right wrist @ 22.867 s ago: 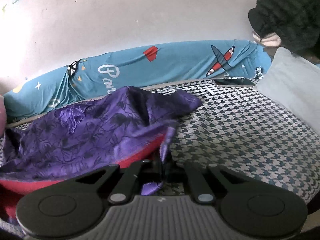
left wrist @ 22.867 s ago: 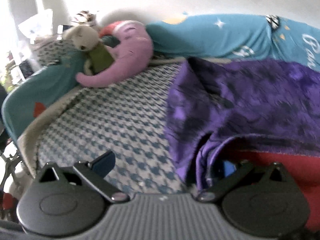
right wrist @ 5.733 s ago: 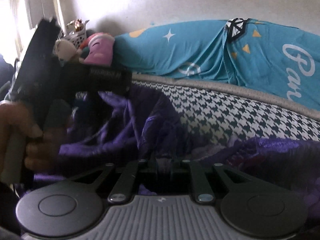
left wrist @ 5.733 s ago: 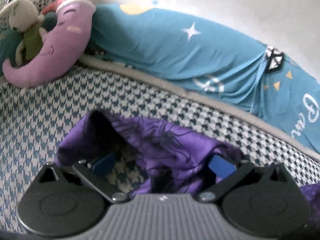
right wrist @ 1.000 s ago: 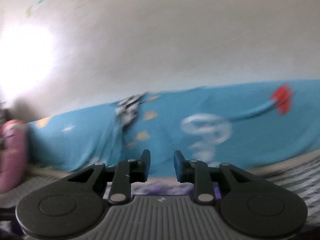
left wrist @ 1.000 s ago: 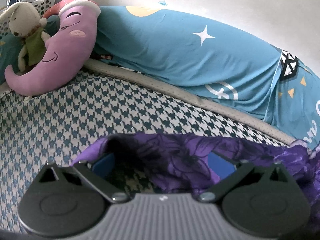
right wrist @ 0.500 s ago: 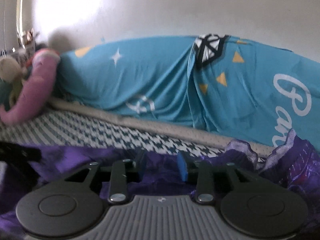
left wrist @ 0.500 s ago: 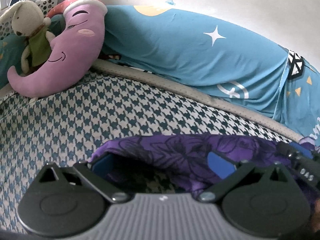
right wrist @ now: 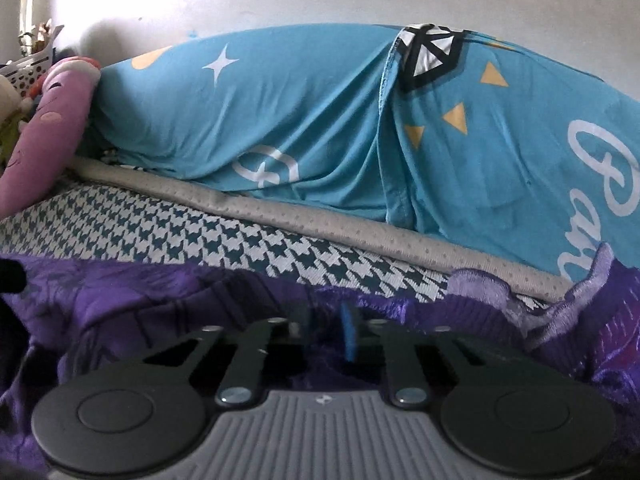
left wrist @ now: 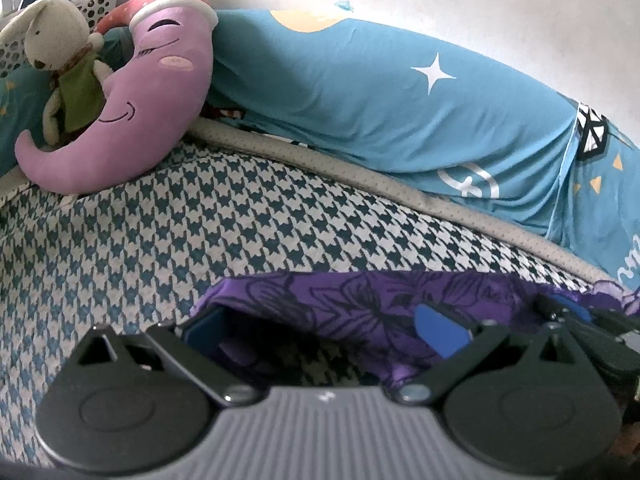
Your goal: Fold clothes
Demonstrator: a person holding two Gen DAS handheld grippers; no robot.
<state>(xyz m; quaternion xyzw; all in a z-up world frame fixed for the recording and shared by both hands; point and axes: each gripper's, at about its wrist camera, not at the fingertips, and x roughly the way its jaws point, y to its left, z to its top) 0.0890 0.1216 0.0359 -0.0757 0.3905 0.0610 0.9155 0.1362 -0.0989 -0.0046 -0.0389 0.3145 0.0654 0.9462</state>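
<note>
The left gripper (left wrist: 320, 330) is standing wide over the purple floral garment (left wrist: 360, 300), whose edge is lying between its jaws. The right gripper (right wrist: 326, 334) is closing its jaws narrowly on the same cloth. Beyond them, the blue pillowcase (right wrist: 320, 128) is showing white script, "Par".

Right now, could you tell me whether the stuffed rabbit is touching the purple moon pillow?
Touching. The left wrist view shows the stuffed rabbit leaning against the purple moon pillow's inner curve, with no gap between them.
</note>
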